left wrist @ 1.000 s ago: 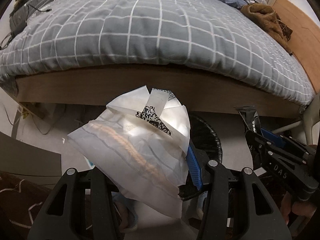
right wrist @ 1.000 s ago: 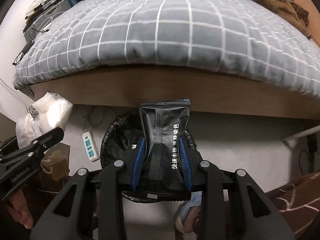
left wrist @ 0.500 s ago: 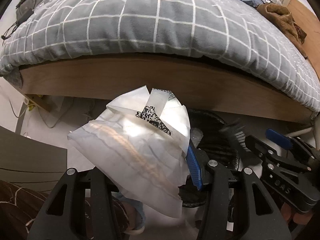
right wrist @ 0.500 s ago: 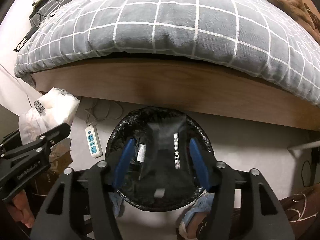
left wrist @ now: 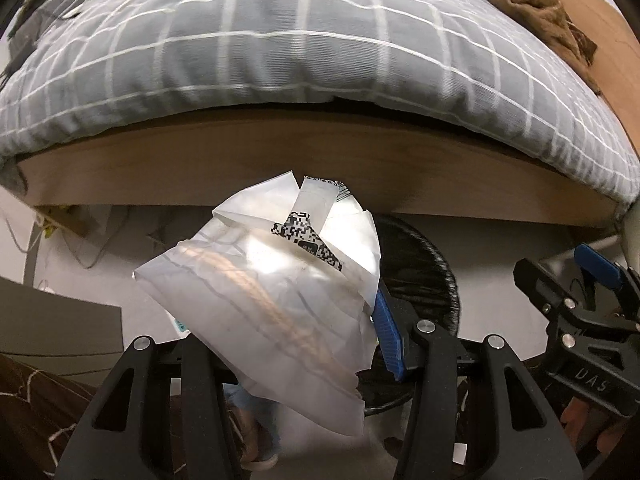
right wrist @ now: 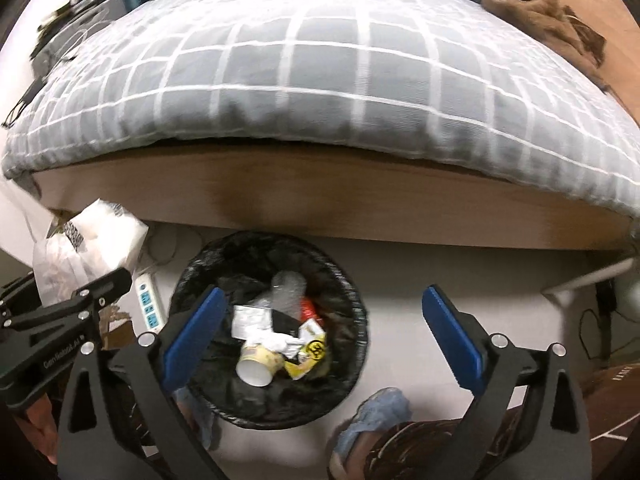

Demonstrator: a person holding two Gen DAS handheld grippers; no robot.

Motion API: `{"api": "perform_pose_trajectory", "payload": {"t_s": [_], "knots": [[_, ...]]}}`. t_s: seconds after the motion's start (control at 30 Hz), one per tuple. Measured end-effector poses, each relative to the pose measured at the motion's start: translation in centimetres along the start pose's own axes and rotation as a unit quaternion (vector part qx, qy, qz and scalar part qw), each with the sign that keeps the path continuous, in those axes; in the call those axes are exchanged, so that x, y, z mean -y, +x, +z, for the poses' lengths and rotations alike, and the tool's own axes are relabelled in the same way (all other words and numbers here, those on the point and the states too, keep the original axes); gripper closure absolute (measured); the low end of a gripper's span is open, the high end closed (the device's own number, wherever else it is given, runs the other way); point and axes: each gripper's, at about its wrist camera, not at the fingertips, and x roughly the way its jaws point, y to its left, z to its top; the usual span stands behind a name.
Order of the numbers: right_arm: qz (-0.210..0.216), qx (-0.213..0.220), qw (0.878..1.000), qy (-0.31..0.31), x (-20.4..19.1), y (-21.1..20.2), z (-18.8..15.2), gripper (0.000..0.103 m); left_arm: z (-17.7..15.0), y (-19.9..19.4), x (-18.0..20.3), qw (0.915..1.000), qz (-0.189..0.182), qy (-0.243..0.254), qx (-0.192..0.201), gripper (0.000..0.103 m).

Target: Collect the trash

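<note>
A black-lined trash bin (right wrist: 362, 344) stands on the floor by the bed and holds a paper cup (right wrist: 256, 366), a yellow wrapper (right wrist: 310, 354) and other scraps. My right gripper (right wrist: 324, 336) hangs right over it, its jaws opening wide with nothing between the blue pads (right wrist: 196, 336). My left gripper (left wrist: 288, 344) is shut on a crumpled white plastic bag (left wrist: 276, 300) with a QR-code label. It sits left of the bin (left wrist: 434, 276), partly hidden by the bag. In the left wrist view the right gripper (left wrist: 580, 300) is at the right edge.
A bed with a grey checked duvet (right wrist: 320, 80) and wooden frame (right wrist: 320, 192) rises just behind the bin. A white power strip (right wrist: 148, 304) lies on the floor to its left. A brown garment (right wrist: 532, 0) lies on the bed. A foot in a blue shoe (right wrist: 376, 416) stands below the bin.
My right gripper opened and the black pouch it held dropped out of its jaws into the bin. Both grippers shifted closer to the bed and bin. The white bag stays gripped.
</note>
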Motion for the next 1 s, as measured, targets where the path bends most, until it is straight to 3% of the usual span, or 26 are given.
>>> {"api": "perform_pose_trajectory", "payload": {"t_s": [0.3,0.6,0.67,0.87,1.0], "knots": [[-0.029,0.021,0.999,0.041,5.5,-1.9,0.0,0.008,0.9,0.2,5.7,0.9988,-0.029,0.040,0.000,0.054],[-0.039,0.034,0.997,0.056,7.5,-2.7,0.2,0.008,0.5,0.0,7.4,0.9980,-0.033,0.055,0.002,0.049],[-0.036,0.036,0.997,0.056,7.4,-2.7,0.4,0.008,0.7,0.3,6.8,0.9983,-0.023,0.054,0.005,0.034],[-0.029,0.043,0.997,0.059,7.1,-3.4,1.2,0.008,1.3,-1.8,5.3,0.9982,-0.005,0.040,0.045,0.011],[-0.022,0.062,0.996,0.055,6.4,-5.3,1.9,0.008,2.1,-4.7,4.4,0.9969,-0.004,0.029,0.073,0.006]]}}
